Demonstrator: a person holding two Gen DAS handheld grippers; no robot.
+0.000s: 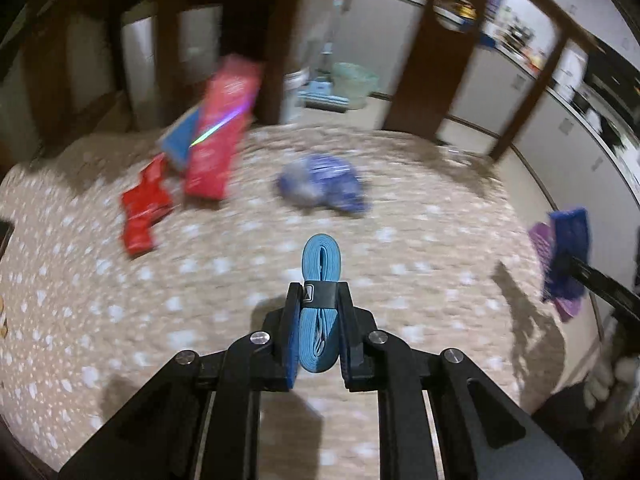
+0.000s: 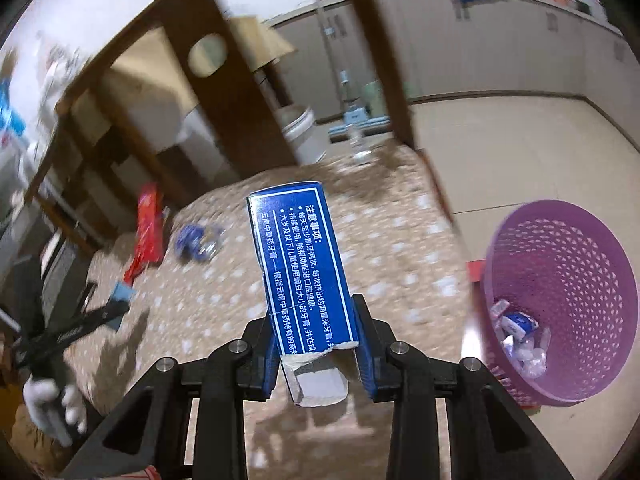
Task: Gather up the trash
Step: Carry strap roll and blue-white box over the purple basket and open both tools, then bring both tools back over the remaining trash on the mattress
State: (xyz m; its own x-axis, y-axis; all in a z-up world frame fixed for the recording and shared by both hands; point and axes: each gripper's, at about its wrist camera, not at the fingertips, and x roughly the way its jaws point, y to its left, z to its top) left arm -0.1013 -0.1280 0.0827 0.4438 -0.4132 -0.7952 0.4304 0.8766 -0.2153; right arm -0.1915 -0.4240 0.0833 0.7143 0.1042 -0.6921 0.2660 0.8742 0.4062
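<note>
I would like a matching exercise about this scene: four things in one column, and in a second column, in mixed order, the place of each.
Things:
1. blue box
2. light blue folded strip
3. purple basket
4. long red packet

Places:
A. lying on the spotted cloth
B. held in the left gripper
C. standing at the table's edge, with trash inside
D. held in the right gripper

Pairs: 1-D, 2-B, 3-C, 4-A

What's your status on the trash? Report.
Left gripper shut on blue band roll. Right gripper shut on blue box. Purple basket right of it, nothing between.
</note>
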